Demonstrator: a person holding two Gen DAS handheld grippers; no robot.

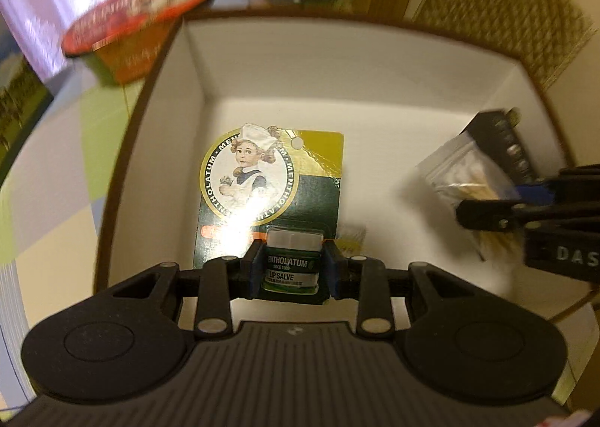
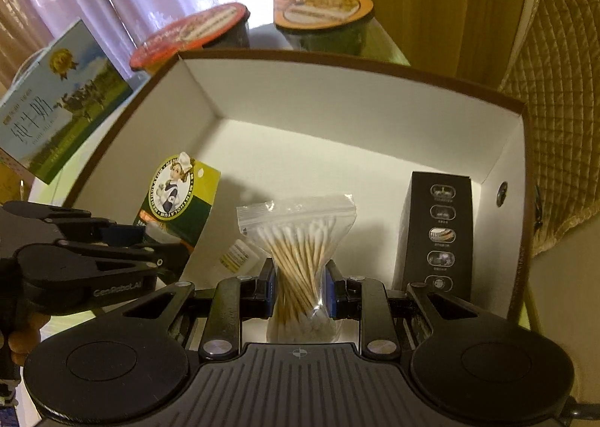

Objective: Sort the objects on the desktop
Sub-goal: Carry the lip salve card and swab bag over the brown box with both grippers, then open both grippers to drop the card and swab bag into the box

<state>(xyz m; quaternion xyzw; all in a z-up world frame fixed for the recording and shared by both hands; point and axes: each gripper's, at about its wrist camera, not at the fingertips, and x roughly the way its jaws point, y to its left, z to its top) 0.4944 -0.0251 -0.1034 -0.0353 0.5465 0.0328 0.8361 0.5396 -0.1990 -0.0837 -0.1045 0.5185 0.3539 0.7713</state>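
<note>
The lip salve card (image 1: 270, 198) is pinched at its lower end, on the small green jar, between the fingers of the left gripper (image 1: 291, 269). The card stands over the white floor of the open box (image 1: 262, 63), and its printed nurse picture points away from the gripper. The bag of cotton swabs (image 2: 300, 254) is clamped at its middle by the right gripper (image 2: 300, 288); the bag is squeezed narrow there, and the swabs spread out above and below the fingers. It is also inside the box, in front of the gripper. A black carton (image 2: 437, 235) stands upright to the right of this gripper, near the right wall of the box. To its left, a small pale label (image 2: 238, 254) lies on the box floor, beside the card. Beyond the far wall of the box stand a red-lidded cup (image 2: 191, 33) and an orange-lidded cup (image 2: 322, 3). A milk carton (image 2: 60, 100) is outside the box, far to the left.
</note>
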